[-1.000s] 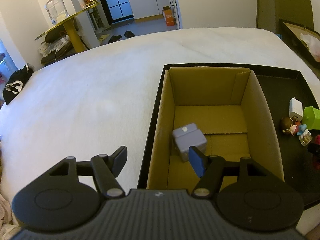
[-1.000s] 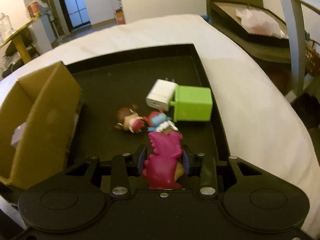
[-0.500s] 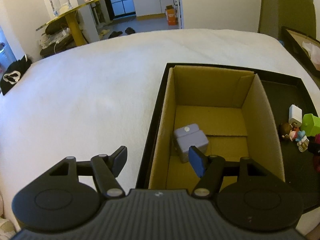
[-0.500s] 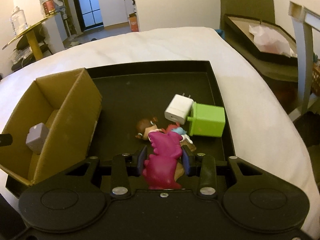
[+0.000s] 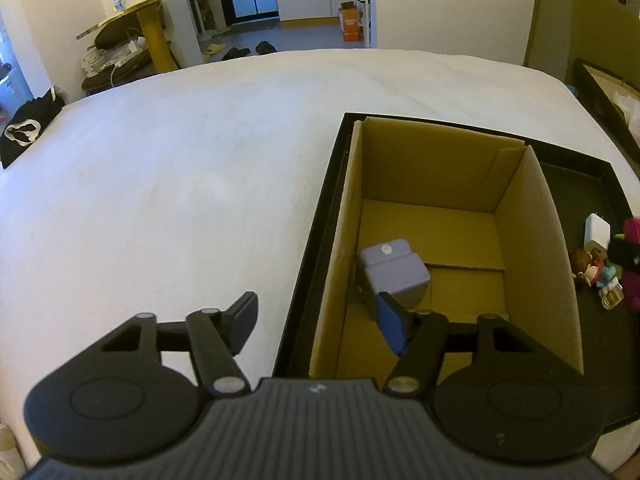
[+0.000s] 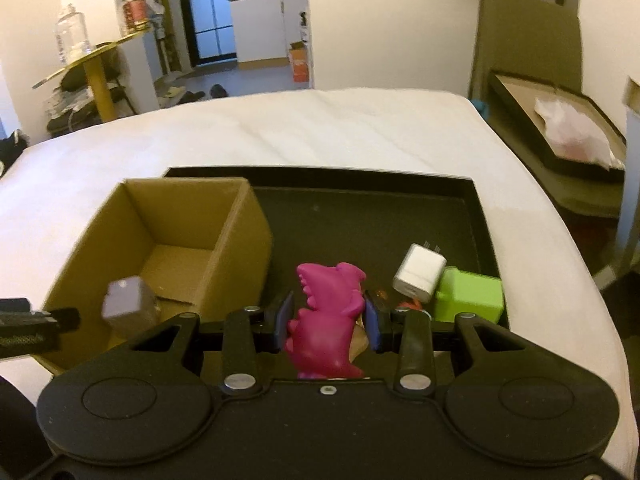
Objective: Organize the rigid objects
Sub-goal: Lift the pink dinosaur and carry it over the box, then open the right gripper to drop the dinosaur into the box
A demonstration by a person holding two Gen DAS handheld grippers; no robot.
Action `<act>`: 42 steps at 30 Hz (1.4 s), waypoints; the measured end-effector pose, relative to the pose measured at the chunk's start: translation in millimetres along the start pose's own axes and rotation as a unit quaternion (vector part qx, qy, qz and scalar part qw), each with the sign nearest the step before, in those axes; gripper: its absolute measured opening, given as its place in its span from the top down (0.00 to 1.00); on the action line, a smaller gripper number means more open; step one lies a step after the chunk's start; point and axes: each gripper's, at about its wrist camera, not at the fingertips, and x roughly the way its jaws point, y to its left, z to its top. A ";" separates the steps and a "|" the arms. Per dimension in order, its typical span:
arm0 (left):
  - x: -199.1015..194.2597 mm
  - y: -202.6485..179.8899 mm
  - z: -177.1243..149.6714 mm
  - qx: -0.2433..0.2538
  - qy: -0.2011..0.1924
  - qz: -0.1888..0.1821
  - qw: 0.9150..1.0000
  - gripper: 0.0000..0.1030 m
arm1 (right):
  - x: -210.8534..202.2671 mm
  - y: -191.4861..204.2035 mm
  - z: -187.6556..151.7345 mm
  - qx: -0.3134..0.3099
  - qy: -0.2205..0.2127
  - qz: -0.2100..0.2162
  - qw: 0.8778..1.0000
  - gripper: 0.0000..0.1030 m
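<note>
Currently catalogued, with changes noted against the view a second ago.

Right gripper (image 6: 329, 316): clamped on the magenta dinosaur toy (image 6: 326, 320), pads pressing both flanks, same grip as before. The toy has come up off the black tray (image 6: 360, 216); earlier it sat low among the other pieces, now they lie beyond and to the right of the fingers.

Left gripper (image 5: 316, 320): nothing between its fingers, jaws closing slightly from a middling gap. It hangs over the near left wall of the cardboard box (image 5: 520, 248), much as before, slightly rolled.

Cardboard box: stands at the tray's left end, ahead and left of the right gripper. Contents: one grey-lilac cube (image 5: 394, 276), unmoved, just beyond the left gripper's right finger.

Remaining on the tray, ahead and right of the right gripper: white charger plug (image 6: 419, 276) touching green cube (image 6: 468, 296); small figurines (image 5: 596, 272) beside them, largely hidden behind the right finger.

Readable writing: none legible on any item.
</note>
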 end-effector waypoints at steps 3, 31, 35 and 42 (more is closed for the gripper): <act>1.8 5.2 -0.2 -0.011 0.002 -0.012 1.000 0.46 | -2.3 12.5 8.4 -0.016 -0.003 0.010 1.000 0.65; 13.7 19.4 -9.1 -0.031 -0.001 -0.071 0.997 0.90 | 1.5 112.7 34.5 -0.175 0.011 0.081 0.981 0.64; 14.2 22.2 -9.8 -0.033 -0.004 -0.077 0.997 0.90 | 5.3 123.3 39.9 -0.179 0.016 0.090 0.980 0.64; 16.1 30.6 -9.2 -0.049 -0.002 -0.090 0.995 0.90 | 2.3 143.1 64.1 -0.164 0.000 0.108 0.981 0.59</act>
